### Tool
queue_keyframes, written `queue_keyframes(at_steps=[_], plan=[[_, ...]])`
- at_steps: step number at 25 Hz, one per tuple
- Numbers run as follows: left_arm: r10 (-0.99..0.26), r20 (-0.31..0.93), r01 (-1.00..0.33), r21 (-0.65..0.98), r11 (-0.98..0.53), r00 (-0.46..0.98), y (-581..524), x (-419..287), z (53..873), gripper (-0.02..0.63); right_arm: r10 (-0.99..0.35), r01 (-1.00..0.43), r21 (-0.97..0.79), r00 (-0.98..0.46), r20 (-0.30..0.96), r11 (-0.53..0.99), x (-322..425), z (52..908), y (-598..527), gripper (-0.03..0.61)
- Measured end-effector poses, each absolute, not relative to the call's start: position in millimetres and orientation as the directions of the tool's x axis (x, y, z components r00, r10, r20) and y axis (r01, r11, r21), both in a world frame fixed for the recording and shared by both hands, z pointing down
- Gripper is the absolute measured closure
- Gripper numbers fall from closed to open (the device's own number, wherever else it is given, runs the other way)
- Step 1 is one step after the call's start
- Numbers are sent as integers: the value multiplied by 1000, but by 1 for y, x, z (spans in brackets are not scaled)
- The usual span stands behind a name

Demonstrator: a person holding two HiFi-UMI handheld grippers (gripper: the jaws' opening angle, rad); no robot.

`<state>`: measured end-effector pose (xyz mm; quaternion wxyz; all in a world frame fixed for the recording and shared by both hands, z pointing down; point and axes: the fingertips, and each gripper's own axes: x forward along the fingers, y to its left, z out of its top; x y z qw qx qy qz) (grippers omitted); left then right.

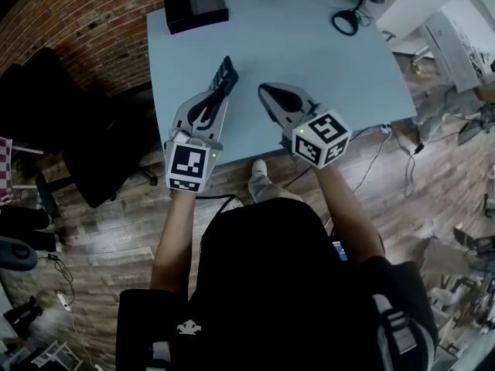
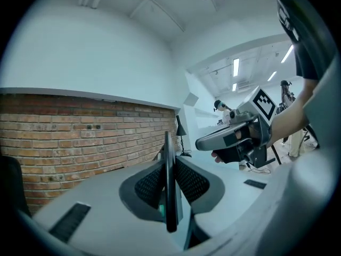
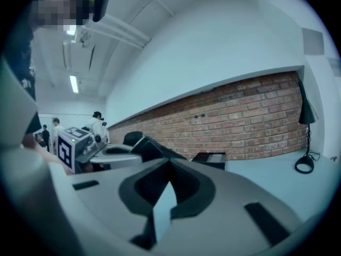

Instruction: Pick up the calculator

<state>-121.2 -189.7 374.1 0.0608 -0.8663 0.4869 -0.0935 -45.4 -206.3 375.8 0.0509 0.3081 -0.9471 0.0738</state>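
The calculator [image 1: 227, 73] is a thin dark slab, lifted above the light blue table [image 1: 325, 76]. My left gripper [image 1: 221, 85] is shut on it. In the left gripper view the calculator [image 2: 169, 188] stands edge-on between the two pads, reaching past the fingertips. My right gripper [image 1: 266, 90] hovers just to the right of it over the table, shut with nothing in it; in the right gripper view its tips [image 3: 170, 163] meet. The right gripper view also shows the left gripper with the calculator [image 3: 146, 148] at the left.
A black box [image 1: 195, 8] sits at the table's far left corner against the brick wall. A desk lamp's round base [image 1: 345, 22] stands at the far right. A dark chair [image 1: 73, 122] is left of the table. Cables lie on the wooden floor.
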Motion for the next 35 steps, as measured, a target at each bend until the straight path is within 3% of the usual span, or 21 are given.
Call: queue_keyframes(at_steps=[11, 19, 35], plan=[[-853, 100, -823, -223, -521, 513, -155, -138, 371, 549, -609, -612, 35, -779, 148, 790, -56, 339, -201, 575], [-850, 46, -831, -187, -524, 525, -149, -135, 358, 551, -636, -644, 21, -749, 187, 765, -43, 352, -184, 575], [-870, 31, -851, -192, -489, 492, -114, -115, 352, 551, -590, -597, -5, -793, 150, 802, -31, 347, -147, 575]])
